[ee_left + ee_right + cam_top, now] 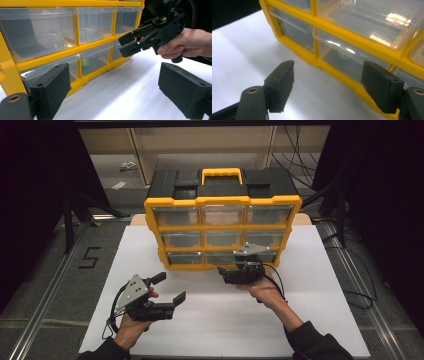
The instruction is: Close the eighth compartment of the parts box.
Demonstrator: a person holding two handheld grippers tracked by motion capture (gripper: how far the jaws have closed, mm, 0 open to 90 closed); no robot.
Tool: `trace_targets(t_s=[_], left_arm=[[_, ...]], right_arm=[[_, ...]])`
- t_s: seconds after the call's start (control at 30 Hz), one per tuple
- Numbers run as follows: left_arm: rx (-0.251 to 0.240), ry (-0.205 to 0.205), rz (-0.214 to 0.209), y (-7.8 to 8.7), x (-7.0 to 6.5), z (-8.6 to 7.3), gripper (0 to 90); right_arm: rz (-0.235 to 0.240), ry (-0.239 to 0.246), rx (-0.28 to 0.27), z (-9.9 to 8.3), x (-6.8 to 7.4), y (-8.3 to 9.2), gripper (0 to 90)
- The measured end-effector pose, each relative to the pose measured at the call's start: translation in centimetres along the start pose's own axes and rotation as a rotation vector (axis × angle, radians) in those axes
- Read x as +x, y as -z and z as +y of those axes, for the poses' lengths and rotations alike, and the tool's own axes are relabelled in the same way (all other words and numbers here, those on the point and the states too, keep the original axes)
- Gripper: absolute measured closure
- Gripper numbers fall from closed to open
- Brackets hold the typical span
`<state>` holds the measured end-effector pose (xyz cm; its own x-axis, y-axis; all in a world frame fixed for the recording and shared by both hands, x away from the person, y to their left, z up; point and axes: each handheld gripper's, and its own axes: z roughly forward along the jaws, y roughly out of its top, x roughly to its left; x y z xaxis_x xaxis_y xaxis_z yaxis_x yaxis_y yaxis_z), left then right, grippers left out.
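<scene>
Standing at twelve o'clock on the white table (150,330), yellow drawer organizer (222,200), rigid yet with brittle, slick clear drawers (96,60), best taken by drawer lips; left gripper (167,287) and right gripper (226,273) both spread, empty.

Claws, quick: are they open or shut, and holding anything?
Left claw: open, holding nothing.
Right claw: open, holding nothing, by the yellow plastic drawer cabinet.

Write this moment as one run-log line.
left gripper: open, idle | right gripper: open, at bottom row | yellow plastic drawer cabinet: drawers closed
</scene>
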<state>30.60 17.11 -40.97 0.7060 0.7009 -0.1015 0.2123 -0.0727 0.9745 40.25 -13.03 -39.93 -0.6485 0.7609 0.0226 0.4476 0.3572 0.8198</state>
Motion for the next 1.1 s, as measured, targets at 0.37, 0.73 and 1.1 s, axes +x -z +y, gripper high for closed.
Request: trace_targets(t_s=[0.37, 0.73, 1.1], left_arm=[[-0.003, 0.011, -0.005, 0.0, 0.0, 0.0, 10.6], [-0.002, 0.009, -0.003, 0.0, 0.0, 0.0, 10.6], [-0.001, 0.007, -0.002, 0.0, 0.0, 0.0, 10.6]], right_arm=[[0.034, -0.004, -0.053, 0.1, 0.7, 1.5, 22.8], [0.037, -0.003, -0.072, -0.2, 1.2, 2.4, 22.7], [0.046, 0.002, -0.095, -0.7, 1.6, 3.0, 22.7]])
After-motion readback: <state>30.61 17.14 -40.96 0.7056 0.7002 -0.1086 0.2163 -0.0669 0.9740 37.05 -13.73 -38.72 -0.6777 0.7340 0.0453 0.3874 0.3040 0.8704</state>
